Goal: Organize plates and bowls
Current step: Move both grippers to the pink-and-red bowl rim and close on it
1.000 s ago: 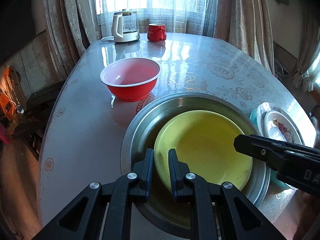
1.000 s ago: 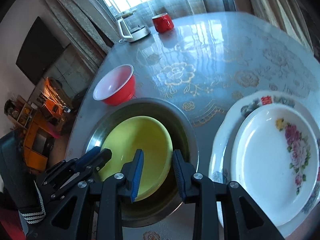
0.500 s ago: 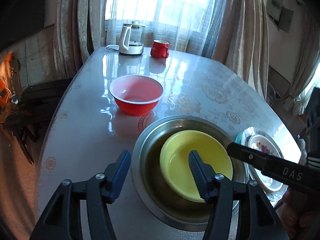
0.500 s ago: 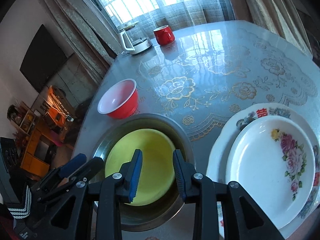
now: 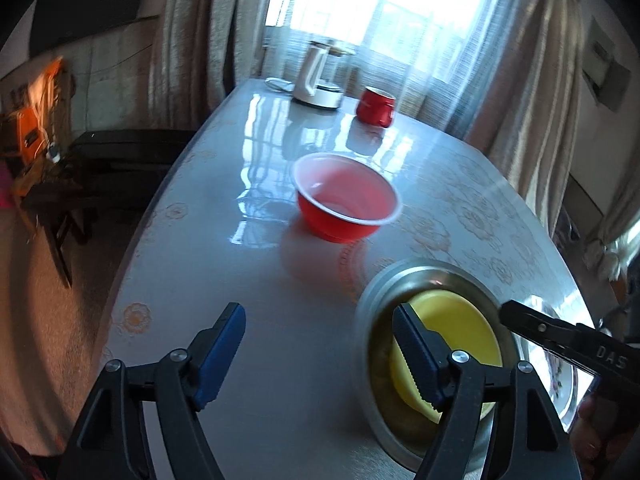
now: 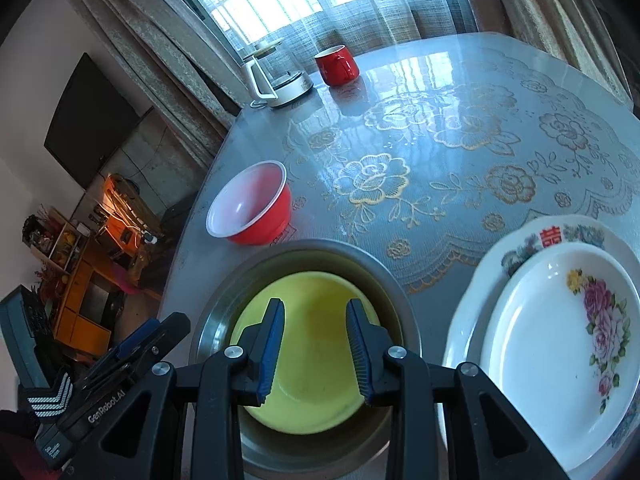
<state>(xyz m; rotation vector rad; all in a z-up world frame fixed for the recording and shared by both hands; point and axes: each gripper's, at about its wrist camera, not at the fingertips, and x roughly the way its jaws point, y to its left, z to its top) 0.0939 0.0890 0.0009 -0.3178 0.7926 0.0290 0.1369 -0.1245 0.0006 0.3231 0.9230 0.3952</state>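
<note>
Left gripper: jaws opening, nothing between them, metal bowl at its right finger | Right gripper: jaws partly apart, holding nothing (yellow bowl in the metal bowl beneath) | Red bowl: ahead | Stacked plates: right of its fingers.

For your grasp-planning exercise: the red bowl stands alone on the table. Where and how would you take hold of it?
Pinch the red bowl by its thin white rim, one finger inside and one outside, coming down from above on the near side. It sits upright and open, and its flared wall looks too wide to span.
</note>
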